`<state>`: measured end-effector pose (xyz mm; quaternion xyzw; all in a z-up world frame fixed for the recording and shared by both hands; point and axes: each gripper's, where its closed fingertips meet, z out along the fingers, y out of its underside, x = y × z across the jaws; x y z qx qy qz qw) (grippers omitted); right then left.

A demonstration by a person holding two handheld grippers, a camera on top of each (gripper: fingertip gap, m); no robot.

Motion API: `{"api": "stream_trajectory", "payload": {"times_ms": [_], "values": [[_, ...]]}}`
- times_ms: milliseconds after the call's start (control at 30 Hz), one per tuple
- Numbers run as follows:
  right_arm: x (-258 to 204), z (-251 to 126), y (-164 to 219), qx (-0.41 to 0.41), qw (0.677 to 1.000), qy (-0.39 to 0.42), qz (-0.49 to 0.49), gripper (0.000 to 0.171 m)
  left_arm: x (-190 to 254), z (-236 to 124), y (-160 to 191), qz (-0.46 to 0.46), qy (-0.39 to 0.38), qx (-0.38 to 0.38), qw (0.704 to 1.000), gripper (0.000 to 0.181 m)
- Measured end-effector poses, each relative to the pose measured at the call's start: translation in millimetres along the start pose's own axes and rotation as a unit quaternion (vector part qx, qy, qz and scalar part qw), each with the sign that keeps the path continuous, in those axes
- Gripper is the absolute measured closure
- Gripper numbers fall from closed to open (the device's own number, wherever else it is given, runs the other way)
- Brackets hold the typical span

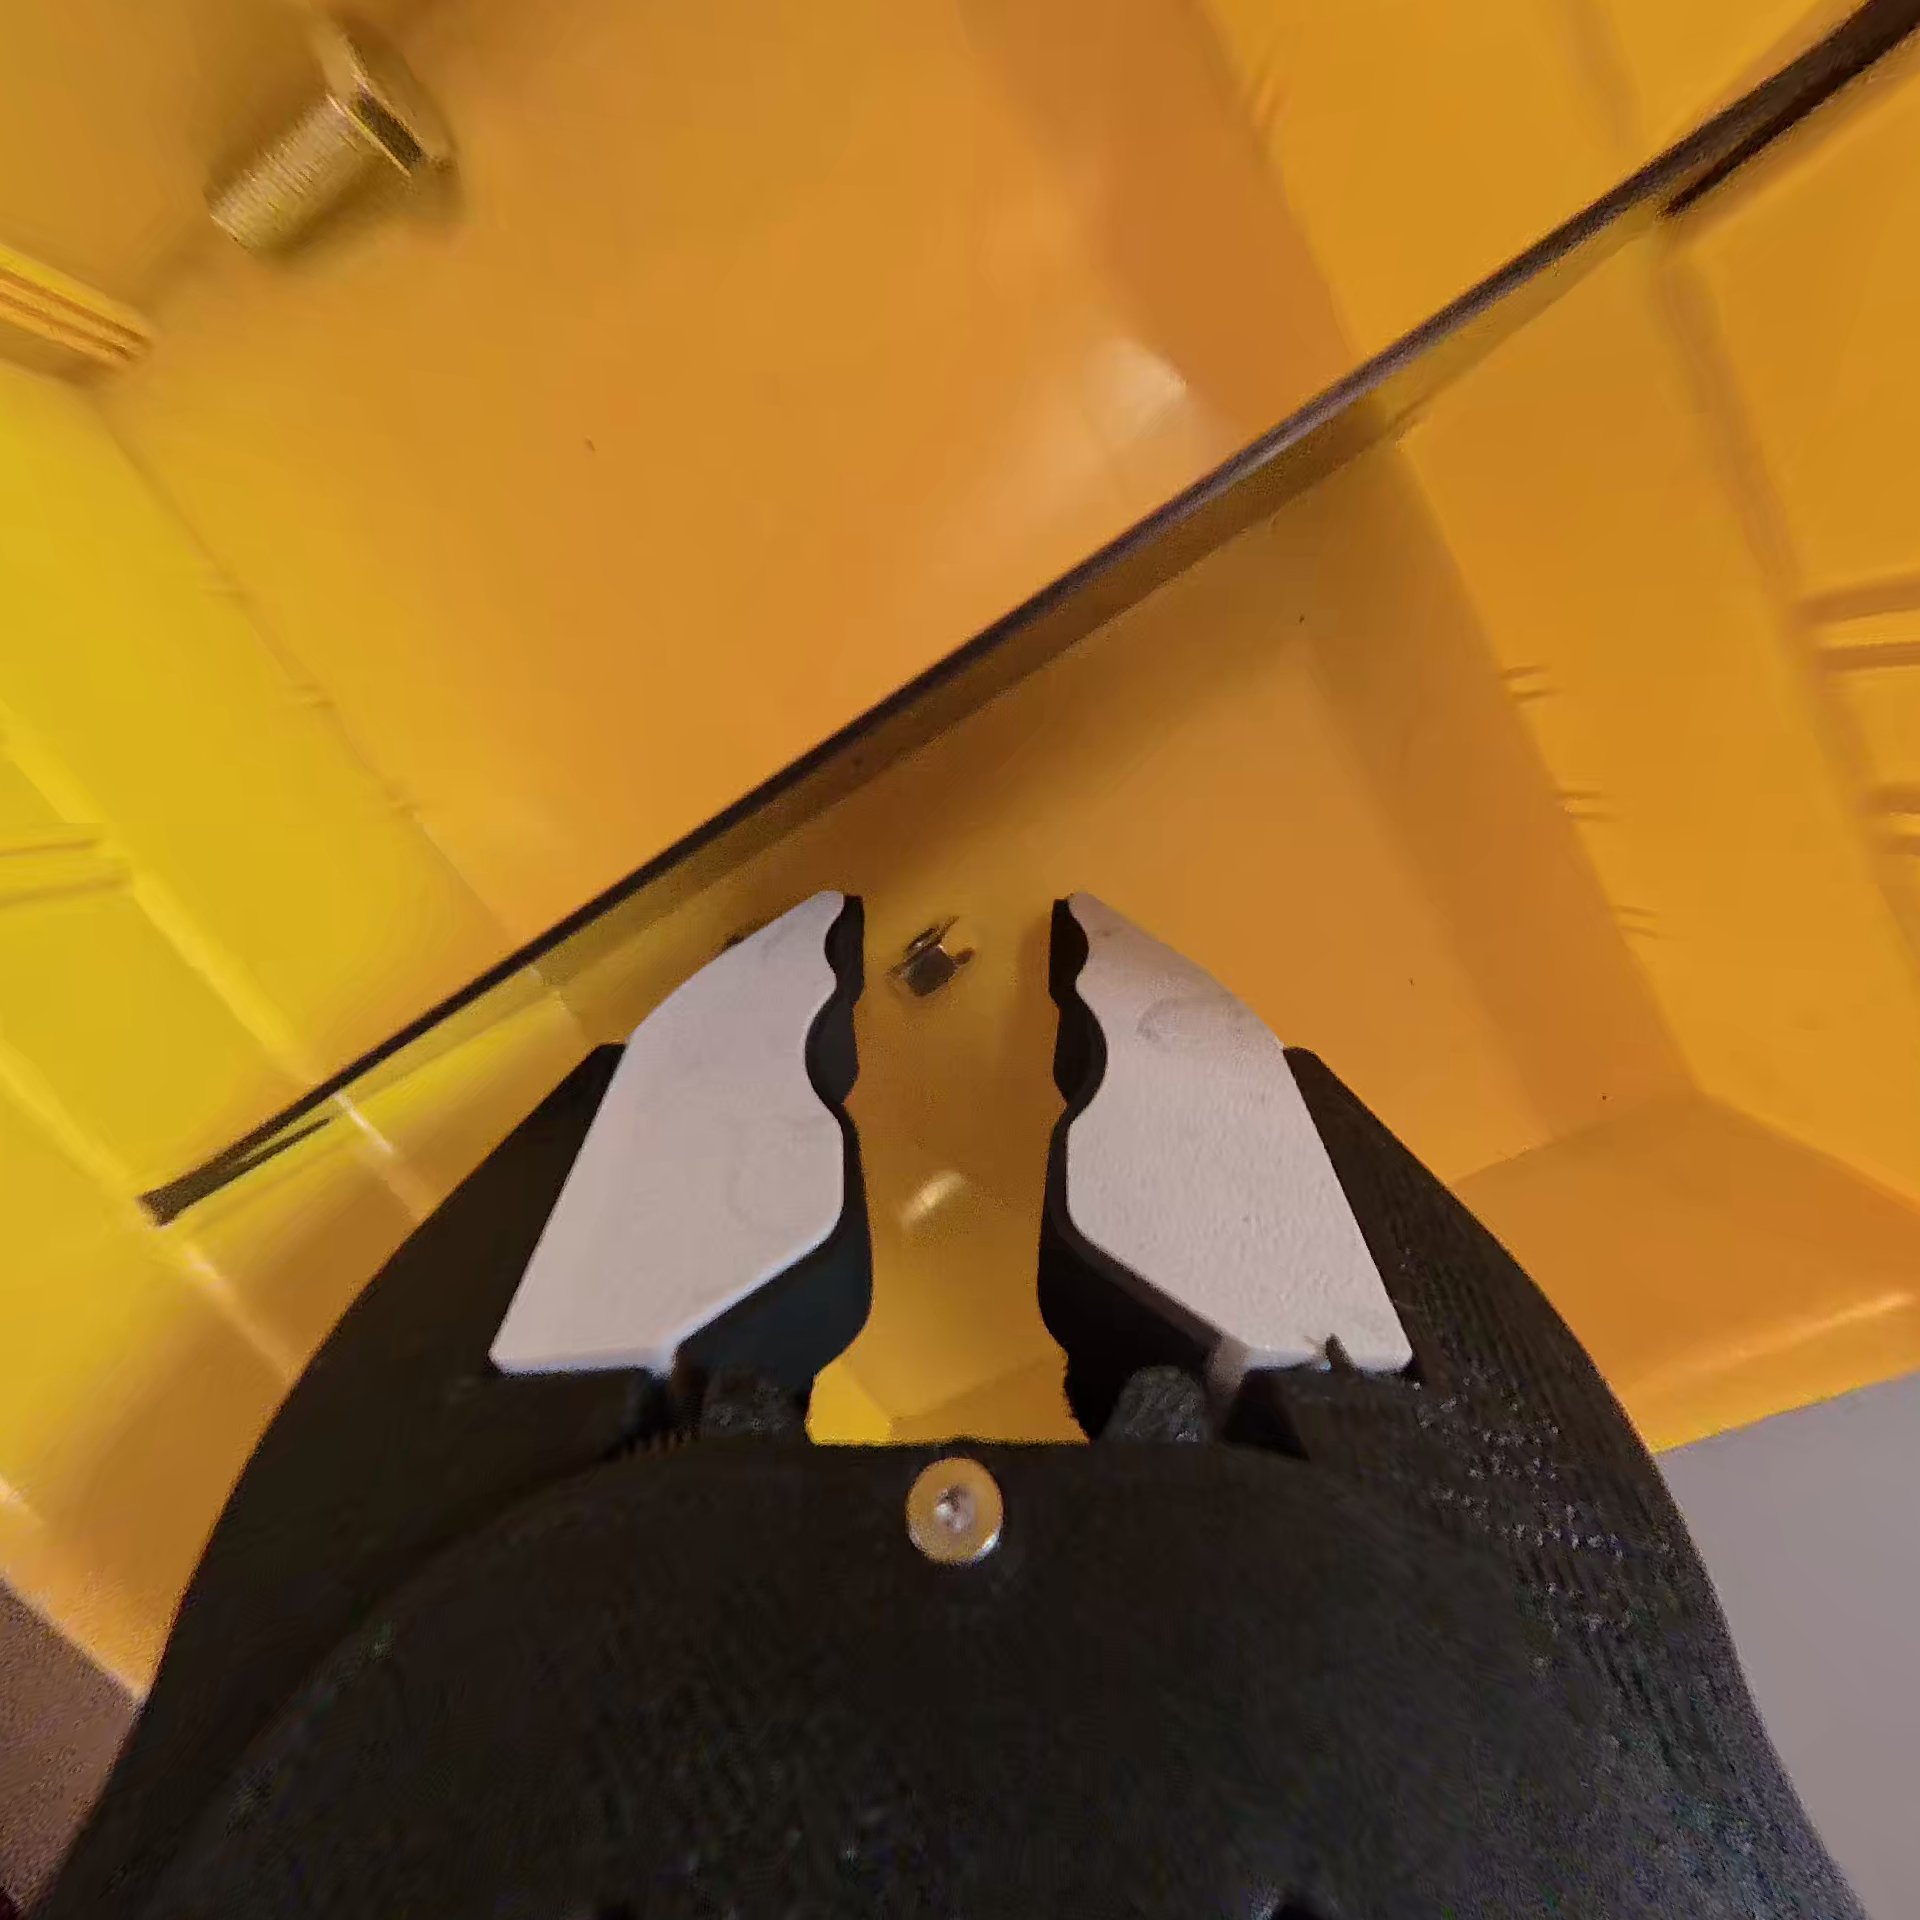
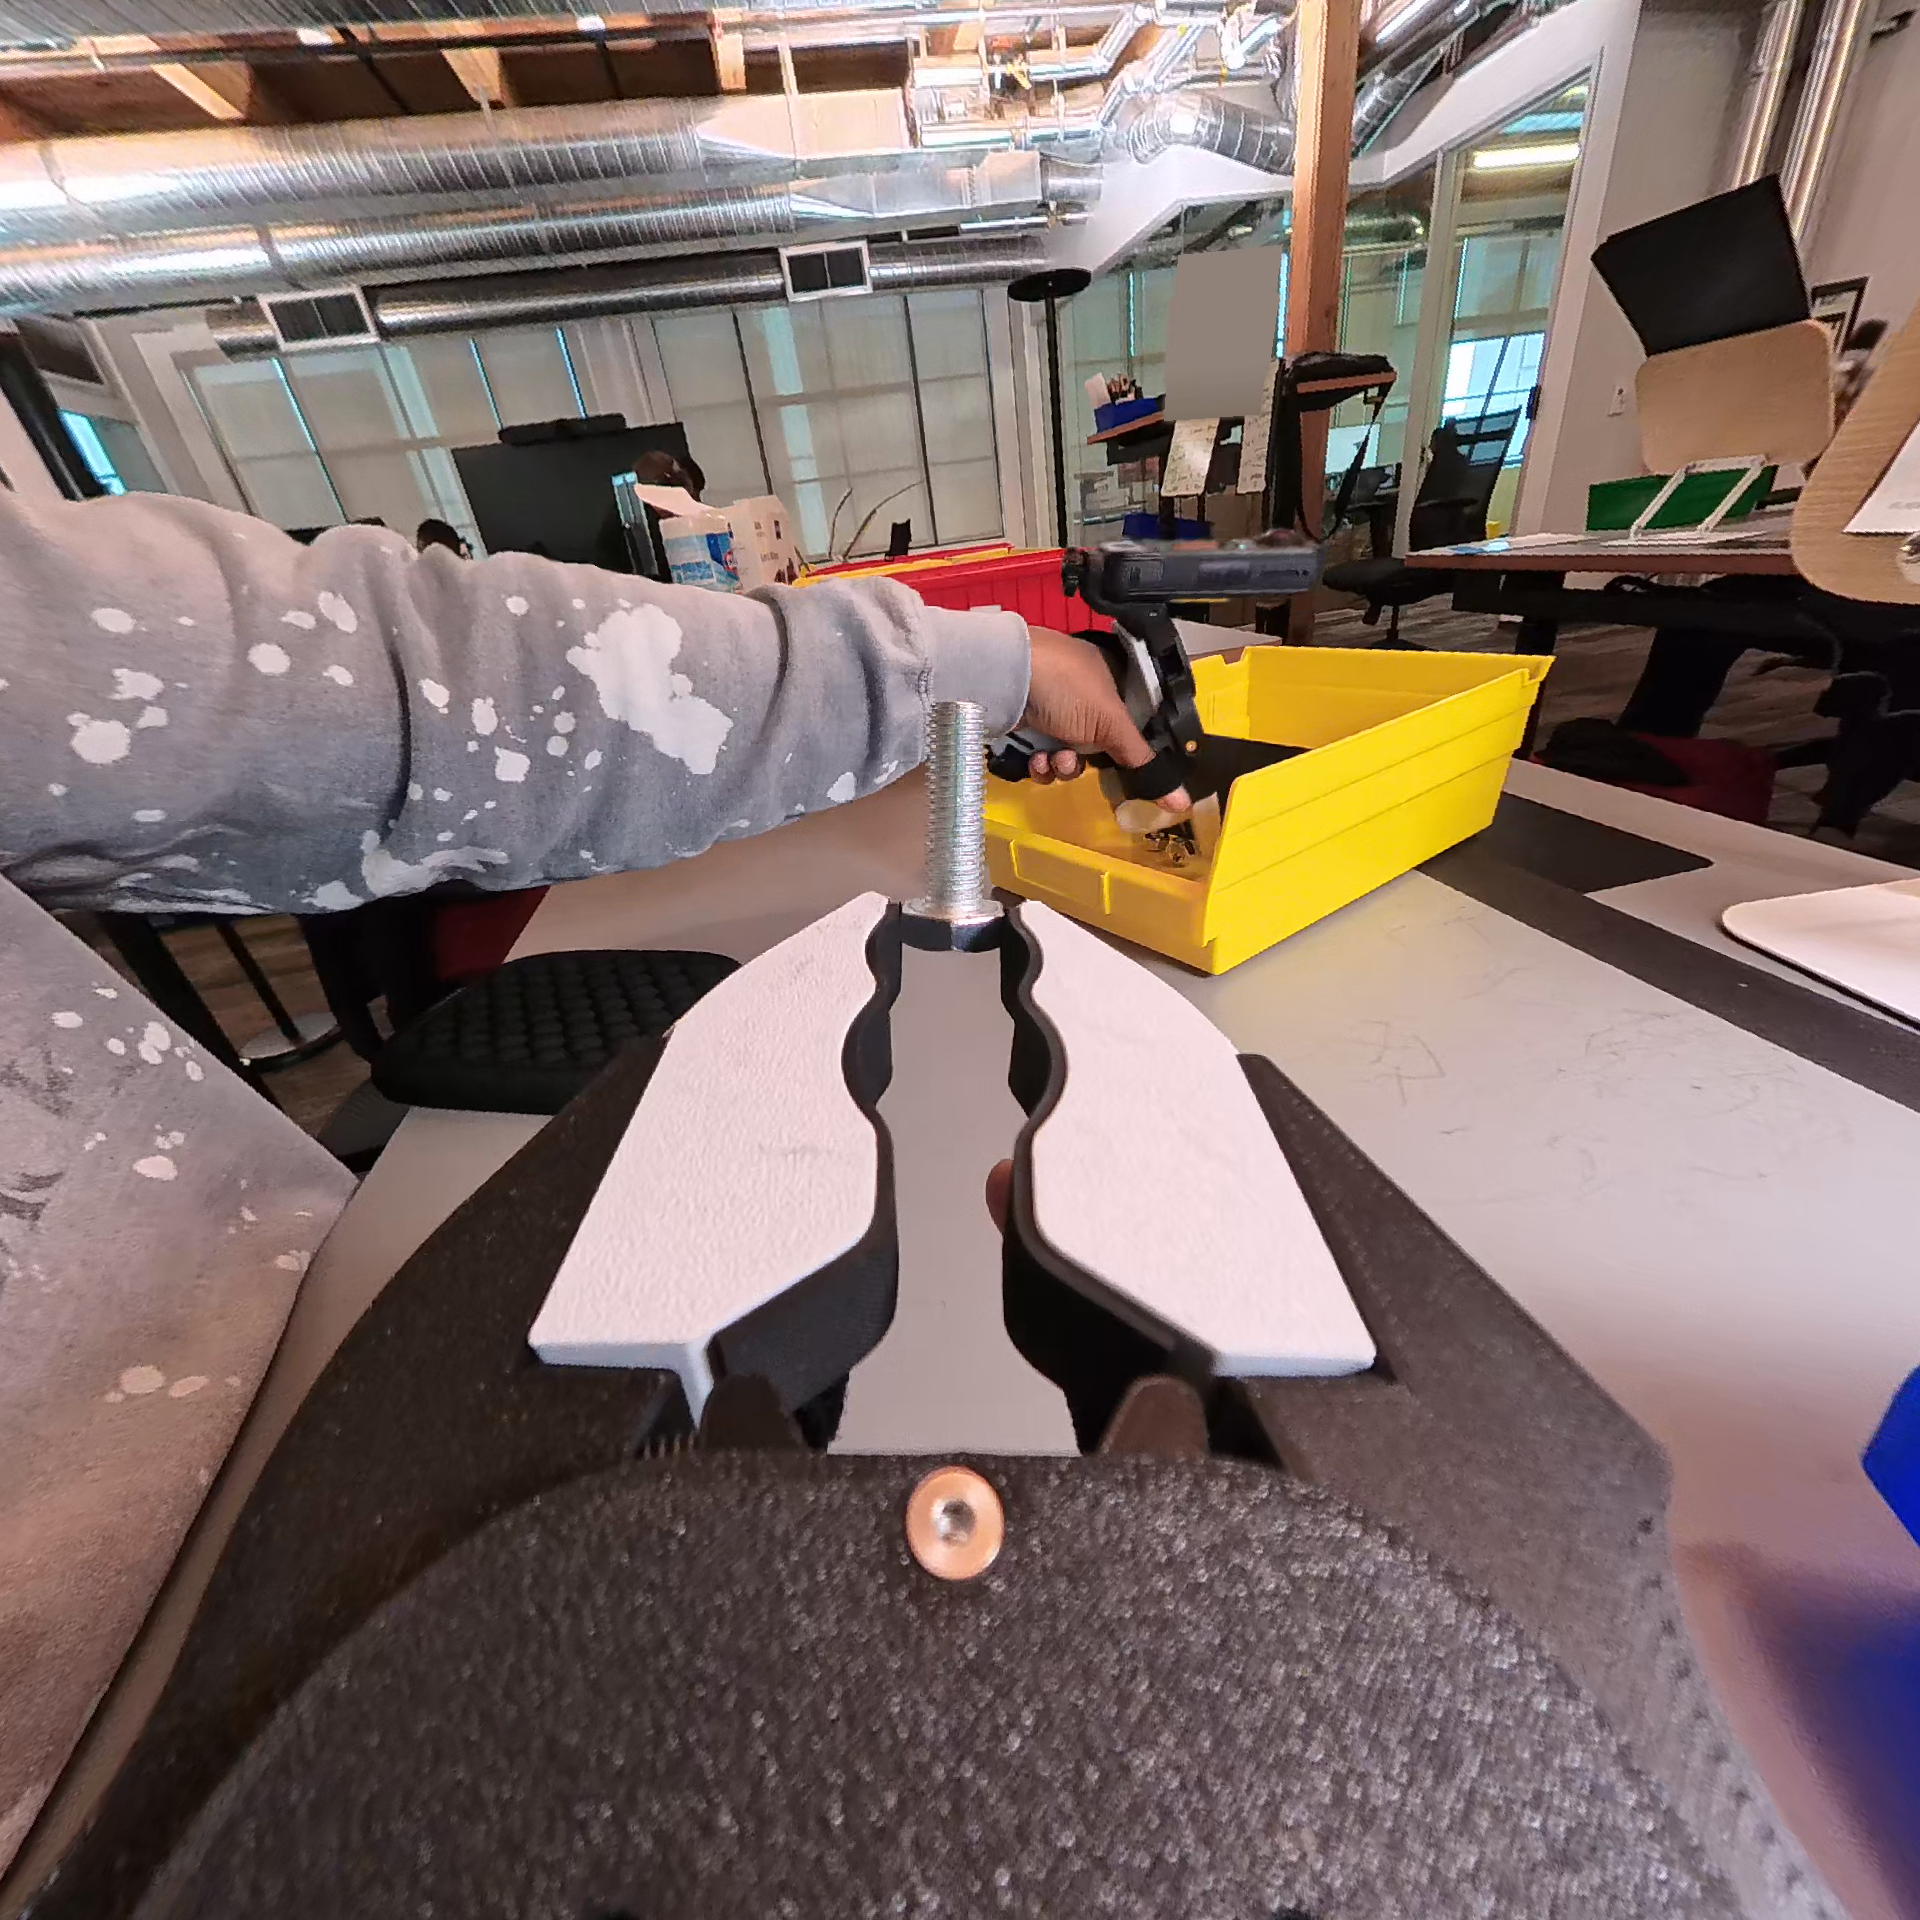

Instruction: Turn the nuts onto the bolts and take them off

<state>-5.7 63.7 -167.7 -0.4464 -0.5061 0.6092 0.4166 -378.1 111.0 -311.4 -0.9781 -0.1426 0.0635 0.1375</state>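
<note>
Grey table point(image 2: 1455, 1091) carries a yellow bin point(image 2: 1351, 790). Right gripper point(image 2: 952, 925) clamps a bolt point(image 2: 958, 800) by its head, thread upright. Left gripper point(image 1: 956, 935), fingers apart, hovers inside the bin over a small nut point(image 1: 928, 961). Fetching looks underway; next, closing squarely on that nut.

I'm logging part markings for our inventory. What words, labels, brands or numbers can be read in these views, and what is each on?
Bolt, held in the right gripper: no marking shows.
Yellow bin, small nut, left gripper: no writing.
Wipes tub in the background: a printed label, which I won't transcribe.
Pinned sheets far back: handwriting, too small to read.
</note>
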Motion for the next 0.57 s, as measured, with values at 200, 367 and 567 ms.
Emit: {"api": "stream_trajectory", "payload": {"times_ms": [200, 367, 567], "values": [[1.9, -0.6, 0.5, 0.000, 1.000, 0.001, 0.004, 0.153, 0.6, 6.0, 5.4, -0.009, 0.001, -0.012, 1.000, 0.171], [1.0, -0.1, 0.9, -0.002, 1.000, -0.001, 0.005, 0.153, 28.8, 2.0, 13.6, 0.037, 0.077, -0.045, 0.995, 0.172], [0.8, 0.2, 1.9, -0.005, 1.000, -0.001, 0.006, 0.153, 55.5, 2.1, 9.8, 0.074, 0.142, -0.032, 0.987, 0.173]]}}
